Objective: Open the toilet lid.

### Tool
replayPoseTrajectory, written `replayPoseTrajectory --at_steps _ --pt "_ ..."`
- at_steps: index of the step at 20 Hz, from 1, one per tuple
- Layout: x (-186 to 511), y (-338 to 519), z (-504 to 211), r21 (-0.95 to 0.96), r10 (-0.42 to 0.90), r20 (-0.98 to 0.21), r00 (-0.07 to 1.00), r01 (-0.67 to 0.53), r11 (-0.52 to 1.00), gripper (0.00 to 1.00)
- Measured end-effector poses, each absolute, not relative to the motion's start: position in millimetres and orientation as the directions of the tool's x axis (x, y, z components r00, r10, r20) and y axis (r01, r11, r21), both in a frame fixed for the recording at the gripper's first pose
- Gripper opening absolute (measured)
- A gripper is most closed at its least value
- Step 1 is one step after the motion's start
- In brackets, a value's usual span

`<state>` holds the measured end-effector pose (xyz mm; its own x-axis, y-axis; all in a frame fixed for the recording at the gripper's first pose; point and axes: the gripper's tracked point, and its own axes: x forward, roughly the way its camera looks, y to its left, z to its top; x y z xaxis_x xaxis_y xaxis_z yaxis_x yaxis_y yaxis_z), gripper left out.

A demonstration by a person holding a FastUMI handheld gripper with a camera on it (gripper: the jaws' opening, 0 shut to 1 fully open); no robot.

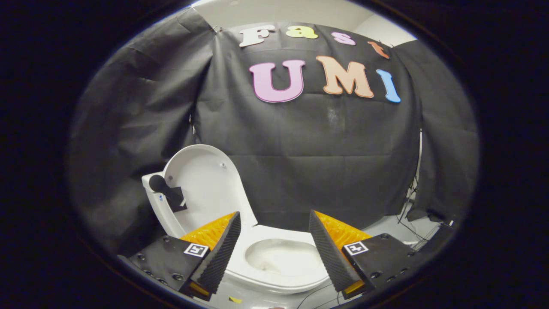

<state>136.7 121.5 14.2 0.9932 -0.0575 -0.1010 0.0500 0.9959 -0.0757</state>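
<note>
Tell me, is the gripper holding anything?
Nothing. The gripper is open, with the toilet bowl showing between its fingers. The lid stands up already.

Gripper [274,221] fingers spread wide apart, nothing between them, pointing forward and slightly down.

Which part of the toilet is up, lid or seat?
The lid is up, leaning back against the tank. The seat lies flat on the bowl. The gripper fingers are open, holding nothing.
</note>
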Motion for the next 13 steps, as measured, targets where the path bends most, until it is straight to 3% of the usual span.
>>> replayPoseTrajectory --at_steps 10,13 --pt "129.6 97.8 28.3 -0.125 -0.089 -0.094 0.992 0.077 0.989 0.99" --pt "128.7 105.0 24.9 -0.115 -0.049 -0.104 0.993 0.037 0.993 0.99"
